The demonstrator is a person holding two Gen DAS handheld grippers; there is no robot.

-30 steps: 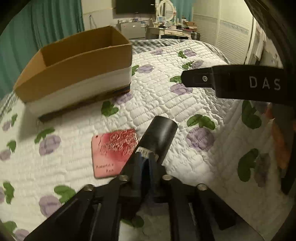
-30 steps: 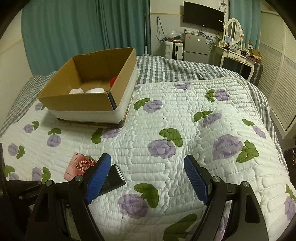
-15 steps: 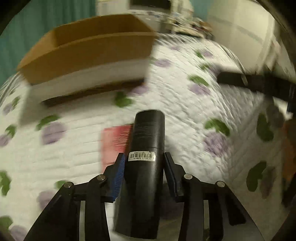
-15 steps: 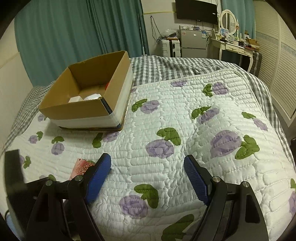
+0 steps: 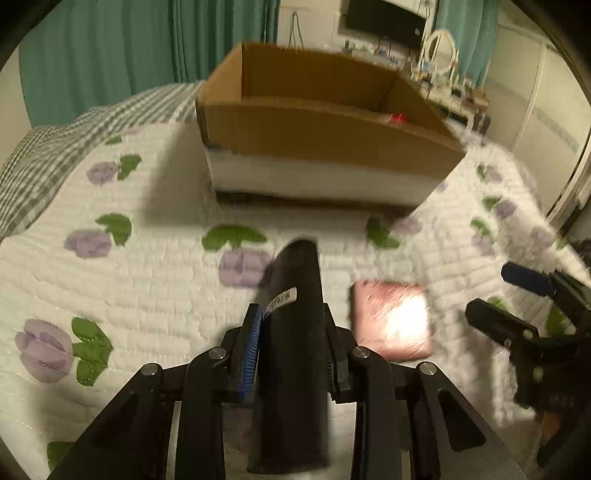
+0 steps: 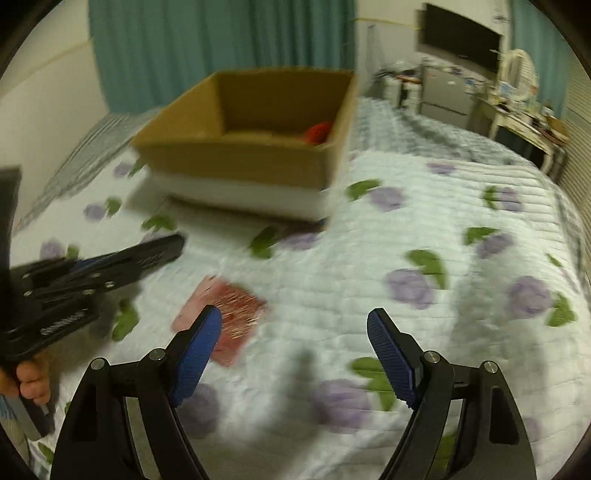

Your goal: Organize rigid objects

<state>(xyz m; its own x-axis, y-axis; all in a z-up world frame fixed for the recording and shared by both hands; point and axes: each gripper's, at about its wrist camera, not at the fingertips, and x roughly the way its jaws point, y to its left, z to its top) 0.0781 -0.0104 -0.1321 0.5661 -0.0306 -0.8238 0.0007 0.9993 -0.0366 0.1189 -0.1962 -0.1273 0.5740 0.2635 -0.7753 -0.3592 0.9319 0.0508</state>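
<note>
Clamping a black cylinder (image 5: pixel 295 354), the left gripper (image 5: pixel 291 354) has both pads pressed on its sides; cyl. points fwd along the fingers, white barcode label on top, w/ its far end above the quilt (image 5: pixel 147 280). Just right of that gripper & slightly ahead, a pink card (image 5: pixel 391 317) lies flat on the quilt, blurred. Right gripper (image 6: pixel 295 354) stands spread wide, nothing betw. its blue pads; the pink card sits just ahead of its left pad, partly behind it. Farther ahead of both, a cardboard box (image 5: pixel 325 136) w/ a white lower band rests on the quilt, open top. Inside, at the far right corner, something red (image 6: pixel 317 133) shows; too blurred to ID. Beyond the box: teal curtains (image 6: pixel 207 40), and off to the right a wall TV (image 6: pixel 461 33).
</note>
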